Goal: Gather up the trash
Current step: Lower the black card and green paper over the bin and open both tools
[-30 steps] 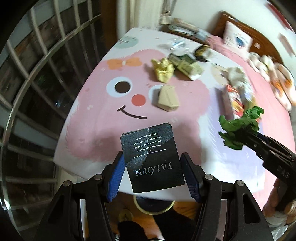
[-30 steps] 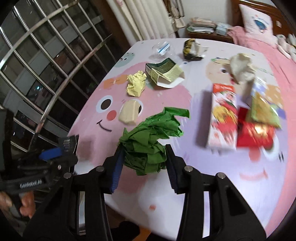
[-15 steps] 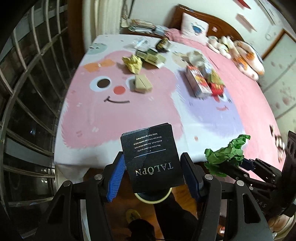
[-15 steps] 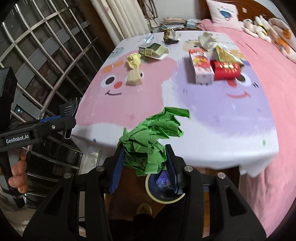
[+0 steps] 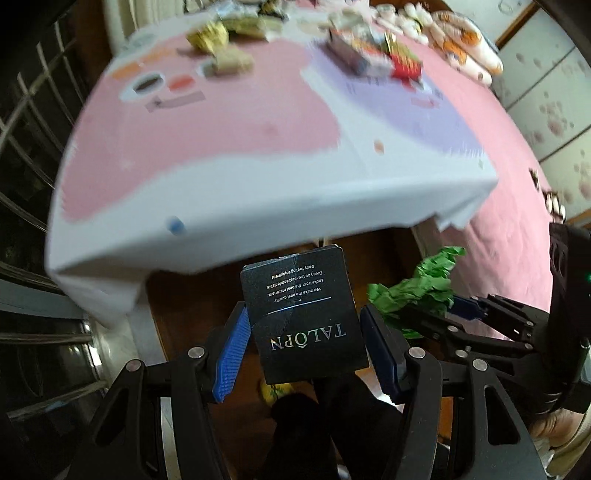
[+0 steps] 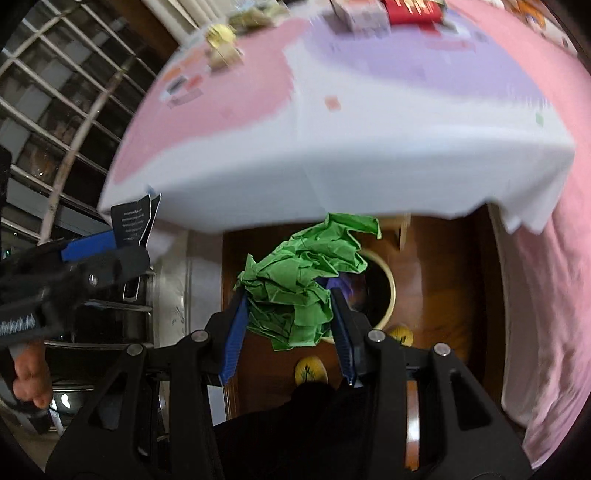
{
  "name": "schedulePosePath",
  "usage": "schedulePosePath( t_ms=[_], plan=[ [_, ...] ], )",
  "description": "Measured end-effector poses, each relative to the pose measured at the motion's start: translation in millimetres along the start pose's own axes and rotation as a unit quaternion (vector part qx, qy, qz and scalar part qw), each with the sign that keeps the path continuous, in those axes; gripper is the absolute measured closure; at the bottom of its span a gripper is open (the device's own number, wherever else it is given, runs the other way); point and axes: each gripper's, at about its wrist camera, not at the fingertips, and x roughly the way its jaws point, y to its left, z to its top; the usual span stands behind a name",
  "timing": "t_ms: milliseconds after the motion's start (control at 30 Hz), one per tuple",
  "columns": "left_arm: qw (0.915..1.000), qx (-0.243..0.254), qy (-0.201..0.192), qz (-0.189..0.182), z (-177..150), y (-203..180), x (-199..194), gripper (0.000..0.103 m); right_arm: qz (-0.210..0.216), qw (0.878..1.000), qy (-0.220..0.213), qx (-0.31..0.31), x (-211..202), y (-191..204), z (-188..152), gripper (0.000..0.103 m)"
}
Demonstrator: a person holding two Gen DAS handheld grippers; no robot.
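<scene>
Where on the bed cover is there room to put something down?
The near half of the bed cover is bare, from the cartoon face down to its white front edge. The far end is crowded with a yellow wad, a tan packet, boxes and a red packet.

Beyond both grippers, a table under a pink, lilac and white cartoon cloth [image 5: 236, 155] carries blurred litter at its far end: a yellow crumpled wad [image 5: 207, 33], a tan packet [image 5: 232, 62], a printed carton [image 5: 354, 55], a red packet [image 6: 412, 9].
</scene>
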Motion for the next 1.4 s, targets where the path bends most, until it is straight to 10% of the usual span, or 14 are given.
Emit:
schedulePosePath(
  t_ms=[667,800,1400],
  plan=[
    [0.9958,0.037,0.082,0.015,-43.4,-6.2,248.6,0.04,-0.021,0.994,0.067,0.083,209.1,-117.1,-62.9,0.062],
    [0.9949,0.05,0.086,0.02,-44.6,-4.0,271.1,0.019,-0.008,0.993,0.068,0.096,233.1,-137.9,-64.8,0.06],
    [0.9981,0.012,0.051,0.034,-21.9,-0.3,231.3,0.013,-0.005,0.994,0.05,0.097,210.5,-137.4,-48.9,0.042]
  ],
)
